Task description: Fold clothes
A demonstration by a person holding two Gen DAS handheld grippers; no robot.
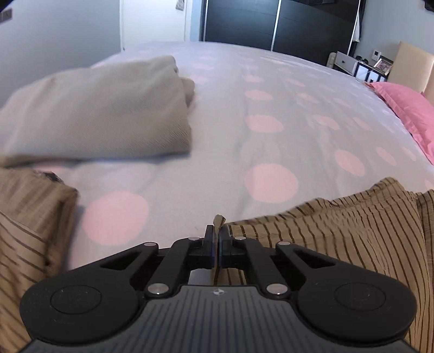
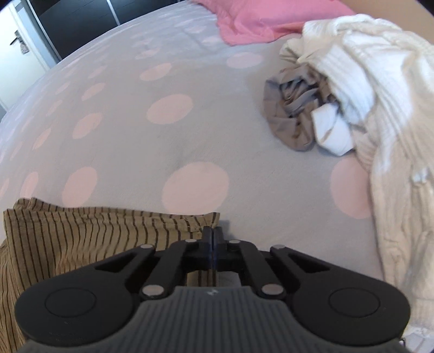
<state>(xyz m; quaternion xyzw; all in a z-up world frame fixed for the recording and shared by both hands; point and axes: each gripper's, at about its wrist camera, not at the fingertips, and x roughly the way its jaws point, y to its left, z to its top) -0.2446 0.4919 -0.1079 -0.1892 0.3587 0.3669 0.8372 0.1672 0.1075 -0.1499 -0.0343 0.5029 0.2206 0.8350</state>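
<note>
A tan garment with thin dark stripes (image 1: 339, 230) lies at the near edge of the bed. My left gripper (image 1: 216, 233) is shut on its edge, and a small tuft of the cloth pokes up between the fingertips. More of the same striped cloth (image 1: 24, 217) shows at the lower left of the left wrist view. In the right wrist view the striped garment (image 2: 81, 236) spreads to the left, and my right gripper (image 2: 213, 235) is shut on its right corner, with cloth visible between the pads below.
A folded beige garment (image 1: 103, 114) rests on the grey bedspread with pink dots (image 1: 271, 130). To the right lies a heap of unfolded clothes: a cream knit (image 2: 393, 135) and a grey-brown piece (image 2: 293, 114). A pink pillow (image 2: 265, 19) sits at the head.
</note>
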